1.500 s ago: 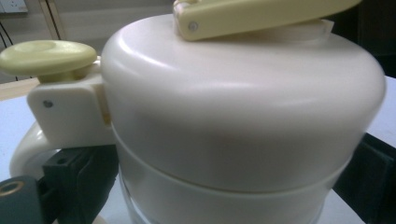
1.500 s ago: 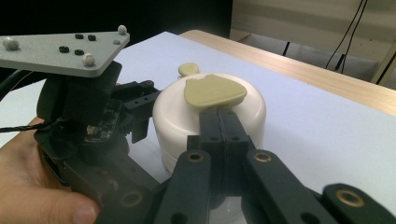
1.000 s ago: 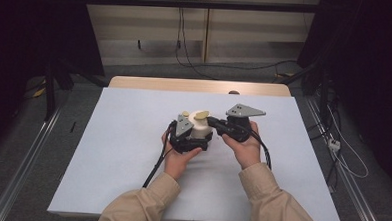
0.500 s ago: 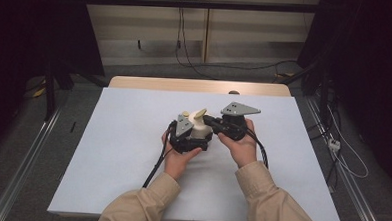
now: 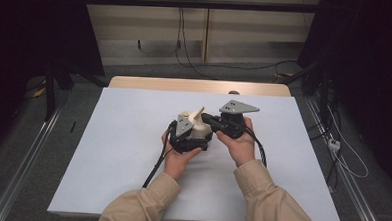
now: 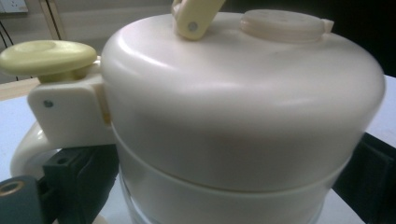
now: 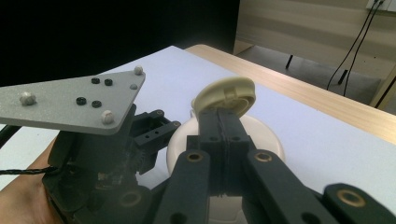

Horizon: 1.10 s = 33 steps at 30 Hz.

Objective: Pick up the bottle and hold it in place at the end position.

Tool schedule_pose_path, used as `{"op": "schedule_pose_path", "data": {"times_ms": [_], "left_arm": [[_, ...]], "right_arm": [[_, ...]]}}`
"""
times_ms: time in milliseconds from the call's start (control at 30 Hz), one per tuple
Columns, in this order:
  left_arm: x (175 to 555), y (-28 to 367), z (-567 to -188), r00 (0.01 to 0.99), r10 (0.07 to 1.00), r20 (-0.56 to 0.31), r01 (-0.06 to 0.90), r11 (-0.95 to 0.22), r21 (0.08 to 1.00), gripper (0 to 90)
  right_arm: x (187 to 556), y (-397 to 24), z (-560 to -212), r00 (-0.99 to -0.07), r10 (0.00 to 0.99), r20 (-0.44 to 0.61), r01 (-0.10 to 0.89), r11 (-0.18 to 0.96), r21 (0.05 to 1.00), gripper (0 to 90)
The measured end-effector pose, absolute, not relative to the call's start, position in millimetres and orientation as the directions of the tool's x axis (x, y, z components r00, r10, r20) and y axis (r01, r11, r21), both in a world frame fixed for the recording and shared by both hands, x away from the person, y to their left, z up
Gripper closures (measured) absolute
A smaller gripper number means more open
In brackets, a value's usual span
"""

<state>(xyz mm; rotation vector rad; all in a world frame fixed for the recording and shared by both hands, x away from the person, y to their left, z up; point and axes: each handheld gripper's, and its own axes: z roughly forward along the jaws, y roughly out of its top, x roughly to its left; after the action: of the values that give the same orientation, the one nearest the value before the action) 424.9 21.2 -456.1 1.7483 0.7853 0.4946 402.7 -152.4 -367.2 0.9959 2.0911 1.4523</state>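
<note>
Judging w/o a stated task: this looks like the lid-opening step on a cream pot point(image 5: 199, 133) held mid-tabletop point(image 5: 108, 136), w/ the left gripper point(image 5: 185, 135) fingers spread wide around the pot's body, touching both sides as far as I can tell. The right gripper point(image 7: 224, 140) fingers are closed nearly flat on the pale-yellow flip tab point(image 7: 225, 97) on top of the lid point(image 6: 243, 93), so next move prob. calls for a gentle upward pivot while the left keeps the pot steady. Pot's base & contents are hidden, left fingertips cut off, and can't tell if the lid is latched.
</note>
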Motion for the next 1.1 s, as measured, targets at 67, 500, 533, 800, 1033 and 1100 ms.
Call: {"op": "schedule_pose_path", "data": {"times_ms": [67,500,533,800,1033,1100], "left_arm": [[425.0,21.3,-456.1,0.693,0.719,-0.056,0.260,-0.178,0.949,4.7],[425.0,21.2,-456.2,0.692,0.720,-0.054,0.259,-0.178,0.950,4.7],[425.0,21.3,-456.2,0.693,0.719,-0.052,0.259,-0.180,0.949,4.7],[424.9,21.1,-456.3,0.692,0.720,-0.049,0.256,-0.181,0.949,4.8],[424.8,21.0,-456.3,0.691,0.721,-0.049,0.257,-0.181,0.949,4.8],[424.8,21.0,-456.3,0.691,0.721,-0.049,0.256,-0.181,0.949,4.8]], "right_arm": [[403.3,-151.8,-367.1,-0.664,0.745,0.069,0.324,0.203,0.924,90.0],[406.1,-149.3,-365.8,-0.661,0.748,0.060,0.319,0.208,0.925,90.0],[406.4,-149.3,-365.8,-0.661,0.748,0.058,0.318,0.210,0.925,90.0],[407.4,-149.6,-366.2,-0.662,0.748,0.058,0.315,0.206,0.927,90.0],[408.6,-149.1,-367.3,-0.661,0.748,0.066,0.319,0.200,0.926,90.0],[408.7,-148.9,-367.2,-0.661,0.747,0.065,0.317,0.200,0.927,90.0]]}}
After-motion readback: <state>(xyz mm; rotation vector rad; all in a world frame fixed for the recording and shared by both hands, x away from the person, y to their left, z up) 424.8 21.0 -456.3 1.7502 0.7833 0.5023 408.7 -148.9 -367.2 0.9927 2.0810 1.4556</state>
